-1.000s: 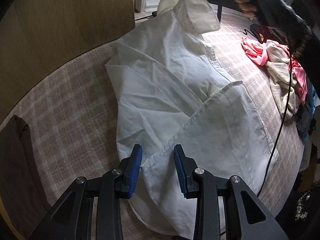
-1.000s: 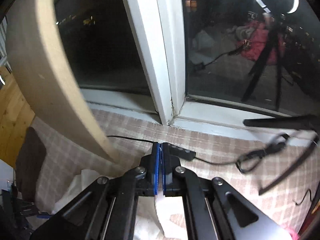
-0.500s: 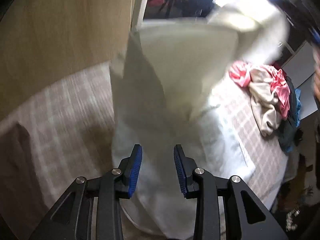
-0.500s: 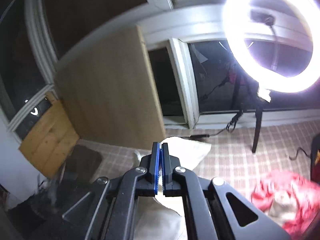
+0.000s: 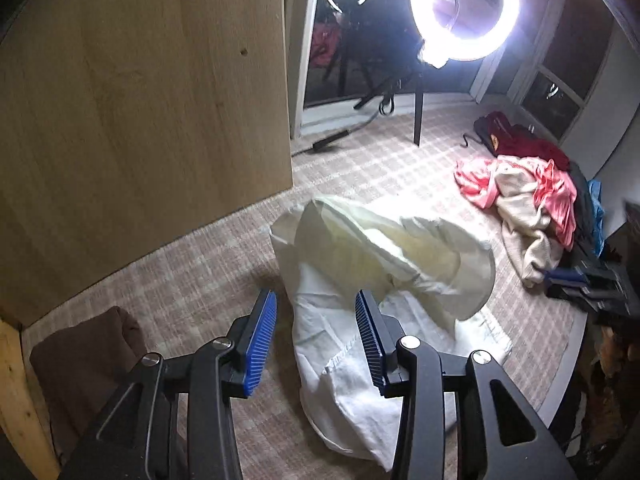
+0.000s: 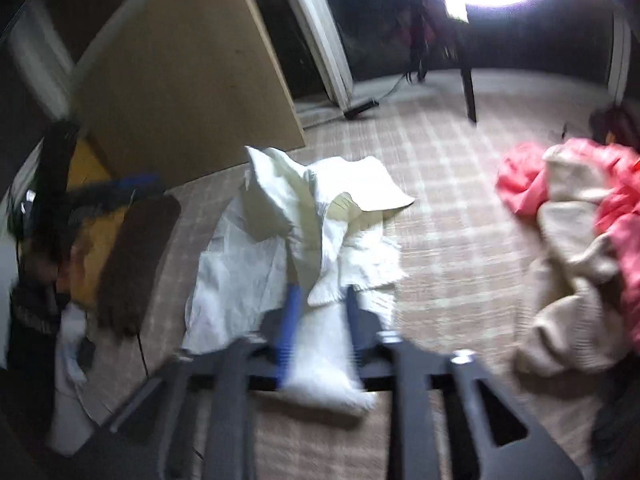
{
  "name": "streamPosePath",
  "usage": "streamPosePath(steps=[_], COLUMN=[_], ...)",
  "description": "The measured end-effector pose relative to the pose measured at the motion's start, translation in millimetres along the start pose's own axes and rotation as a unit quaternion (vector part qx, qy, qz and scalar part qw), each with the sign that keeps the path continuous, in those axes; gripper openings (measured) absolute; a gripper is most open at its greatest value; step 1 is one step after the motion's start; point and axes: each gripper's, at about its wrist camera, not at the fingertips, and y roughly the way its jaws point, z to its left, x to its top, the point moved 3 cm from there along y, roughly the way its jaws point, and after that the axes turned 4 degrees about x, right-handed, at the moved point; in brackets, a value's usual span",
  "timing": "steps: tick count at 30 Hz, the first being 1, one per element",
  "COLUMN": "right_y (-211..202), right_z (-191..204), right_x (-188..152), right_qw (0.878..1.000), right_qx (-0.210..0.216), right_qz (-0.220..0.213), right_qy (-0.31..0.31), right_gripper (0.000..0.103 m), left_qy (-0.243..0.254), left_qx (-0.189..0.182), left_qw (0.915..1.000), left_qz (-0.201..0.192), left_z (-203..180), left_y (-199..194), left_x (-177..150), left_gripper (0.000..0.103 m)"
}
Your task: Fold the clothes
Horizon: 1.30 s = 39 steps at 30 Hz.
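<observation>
Surface [image 5: 208, 280]: your checked cloth, with a pink-and-beige heap [image 5: 528, 208] well apart.
White shirt [image 5: 380, 264]: lies crumpled mid-surface; light, limp, it'll sag, so take a hem or a shoulder seam.
Left gripper [image 5: 316, 334]: jaws have just been opening, released above the shirt.
Right gripper [image 6: 318, 328]: jaws have just been opening; white cloth sits between them, blurred.

Right wrist view motion-blurred, right gripper [image 6: 318, 320] fingers smeared, white shirt [image 6: 280, 248] lower end hidden behind them, pink clothes pile [image 6: 580, 216] cut off at edge
</observation>
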Motion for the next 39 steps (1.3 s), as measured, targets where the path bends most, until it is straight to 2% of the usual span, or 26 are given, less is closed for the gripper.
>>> streamPosePath(steps=[1, 3, 4, 6, 7, 8, 9, 10, 13, 16, 19, 22, 24, 27, 29, 31, 33, 35, 36, 38, 39], right_y=[12, 31, 45, 72, 84, 95, 103, 106, 71, 10, -43, -60, -55, -28, -12, 1, 9, 17, 22, 27, 21], right_z=[-3, -2, 2, 4, 0, -4, -8, -11, 8, 39, 68, 80, 78, 69, 64, 67, 63, 57, 55, 46, 41], right_x=[7, 15, 21, 24, 25, 27, 29, 33, 57, 73, 55, 10, -30, -70, -91, -109, -118, -124, -128, -134, -135], right_qw=[1.0, 0.999, 1.0, 0.994, 0.994, 0.993, 0.994, 0.993, 0.989, 0.982, 0.972, 0.968, 0.968, 0.969, 0.968, 0.956, 0.954, 0.956, 0.955, 0.951, 0.955], right_qx=[0.021, 0.031, 0.004, -0.085, -0.083, -0.078, -0.058, -0.054, -0.077, -0.088, -0.099, -0.105, -0.118, -0.12, -0.127, -0.147, -0.149, -0.146, -0.149, -0.147, -0.135], right_qz=[0.006, 0.014, 0.02, 0.046, 0.059, 0.072, 0.083, 0.099, 0.064, 0.024, 0.001, -0.002, 0.005, 0.038, 0.056, 0.065, 0.074, 0.085, 0.102, 0.152, 0.159], right_qy=[0.015, 0.023, -0.002, -0.043, -0.045, -0.046, -0.041, -0.038, -0.105, -0.164, -0.213, -0.227, -0.221, -0.213, -0.21, -0.244, -0.248, -0.24, -0.237, -0.225, -0.212], right_gripper=[0.042, 0.043, 0.045, 0.046, 0.043, 0.032, 0.004, 0.002, 0.002, 0.002, 0.002, 0.002, 0.002, 0.002, 0.002, 0.002, 0.002, 0.002, 0.005, 0.008, 0.01], left_qy=[0.003, 0.003, -0.002, -0.008, -0.008, -0.008, -0.008, -0.008, -0.006, -0.008, -0.008, 0.004, 0.016, 0.057, 0.086, 0.116, 0.151, 0.166, 0.167, 0.138, 0.128], left_qx=[0.001, 0.005, 0.001, -0.004, -0.003, -0.001, 0.001, 0.001, 0.009, 0.011, 0.008, -0.002, -0.01, -0.024, -0.057, -0.066, -0.059, -0.052, -0.049, -0.064, -0.074], left_qw=[1.0, 0.9999, 0.9999, 0.9998, 0.9999, 0.9999, 0.9998, 0.9998, 0.9999, 0.9999, 0.9998, 0.9998, 0.9996, 0.998, 0.9947, 0.9907, 0.9847, 0.9794, 0.9771, 0.9747, 0.9726], left_qz=[0.007, 0.012, 0.014, 0.015, 0.015, 0.015, 0.016, 0.017, 0.011, -0.002, -0.015, -0.021, -0.023, -0.013, -0.002, 0.026, 0.064, 0.103, 0.122, 0.164, 0.18], left_z=[-1, 1, 3, 6, 8, 9, 11, 13, 18, 24, 27, 20, 12, -13, -32, -46, -54, -53, -50, -40, -36], left_y=[4, 5, 5, 5, 5, 4, 4, 4, -1, -10, -18, -20, -19, -8, 2, 23, 46, 68, 79, 96, 101], left_x=[-3, -8, -9, -12, -12, -13, -13, -13, -10, -4, 5, 16, 24, 38, 48, 53, 45, 22, 8, -30, -48], left_gripper=[0.039, 0.039, 0.039, 0.039, 0.039, 0.039, 0.039, 0.039, 0.039, 0.039, 0.039, 0.039, 0.039, 0.039, 0.04, 0.04, 0.04, 0.04, 0.04, 0.038, 0.038])
